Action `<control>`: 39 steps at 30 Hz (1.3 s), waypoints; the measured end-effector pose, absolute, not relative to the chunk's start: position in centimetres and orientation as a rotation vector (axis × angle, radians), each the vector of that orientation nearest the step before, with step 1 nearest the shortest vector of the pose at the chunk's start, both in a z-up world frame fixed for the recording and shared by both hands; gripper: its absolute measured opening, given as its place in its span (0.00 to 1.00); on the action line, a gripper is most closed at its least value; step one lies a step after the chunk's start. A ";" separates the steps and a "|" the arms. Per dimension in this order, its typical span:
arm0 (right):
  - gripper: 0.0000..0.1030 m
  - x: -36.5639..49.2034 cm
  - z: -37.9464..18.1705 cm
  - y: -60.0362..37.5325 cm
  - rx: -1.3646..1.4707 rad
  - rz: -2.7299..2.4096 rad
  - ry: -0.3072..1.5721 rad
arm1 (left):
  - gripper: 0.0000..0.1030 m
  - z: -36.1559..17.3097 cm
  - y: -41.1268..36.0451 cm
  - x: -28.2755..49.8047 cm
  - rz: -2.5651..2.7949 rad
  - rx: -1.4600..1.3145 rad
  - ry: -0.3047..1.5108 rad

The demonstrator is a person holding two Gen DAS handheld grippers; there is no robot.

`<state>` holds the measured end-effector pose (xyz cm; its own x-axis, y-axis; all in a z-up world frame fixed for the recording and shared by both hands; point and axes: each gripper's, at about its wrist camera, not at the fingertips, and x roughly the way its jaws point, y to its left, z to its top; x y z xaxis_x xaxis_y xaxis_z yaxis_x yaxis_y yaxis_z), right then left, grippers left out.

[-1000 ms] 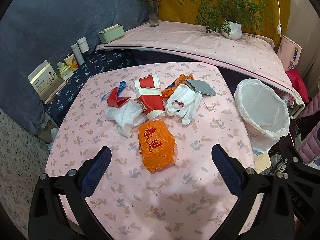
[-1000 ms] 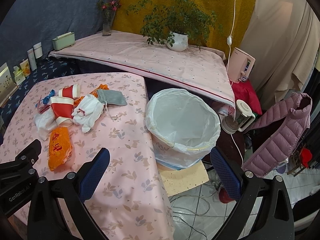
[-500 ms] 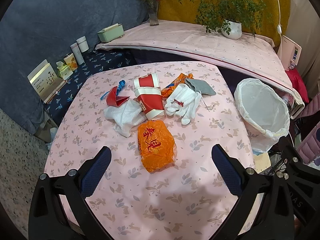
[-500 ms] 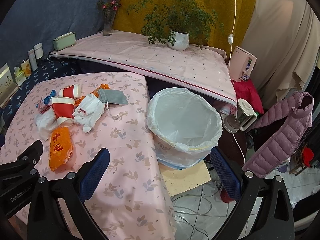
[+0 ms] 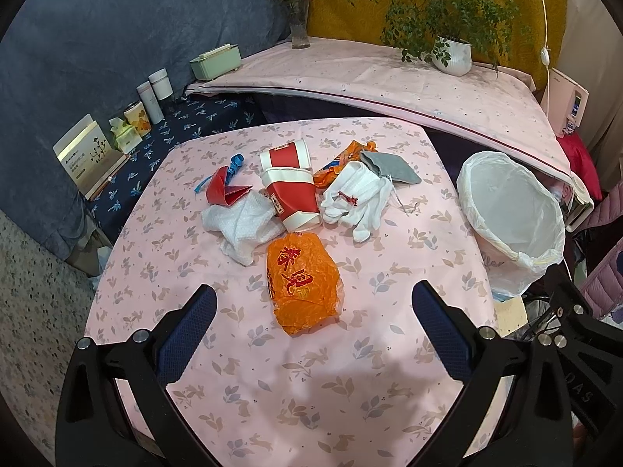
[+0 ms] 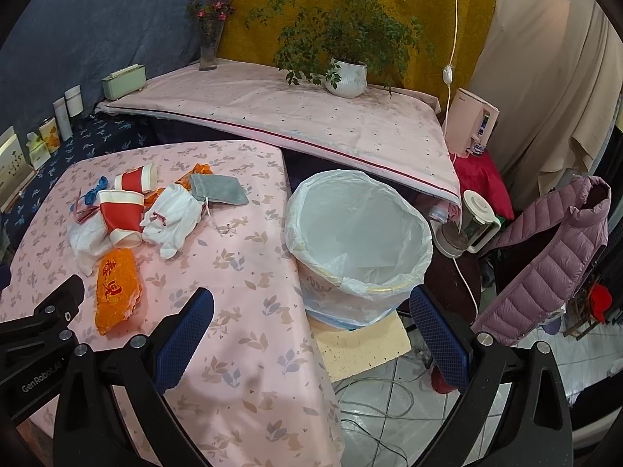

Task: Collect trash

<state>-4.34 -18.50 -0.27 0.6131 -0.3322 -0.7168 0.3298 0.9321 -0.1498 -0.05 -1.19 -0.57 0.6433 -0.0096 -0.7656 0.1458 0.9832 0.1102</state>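
Bare tablecloth (image 5: 311,381) before orange bag (image 5: 301,282); bin (image 6: 360,233) unobstructed

**Cloth, plastic and paper**

The tablecloth (image 5: 311,369) is matt printed cloth. The orange bag (image 5: 301,282) is crinkled, glossy plastic. The bin liner (image 6: 358,229) is thin, translucent plastic. The gloves (image 5: 356,198) are soft white knit; the cup (image 5: 294,196) looks like smooth paper.

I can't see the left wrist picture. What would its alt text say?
An open two-finger gripper hovers over a pink floral tablecloth, facing an orange plastic bag at the near edge of a trash pile: red-and-white paper cups, white gloves, a white crumpled wrapper. A lined, seemingly empty trash bin stands at the table's right edge.
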 end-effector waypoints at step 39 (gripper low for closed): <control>0.93 -3.6 -0.5 -19.7 0.027 -0.404 0.812 | 0.93 -1.3 -1.2 0.5 -0.107 0.118 0.816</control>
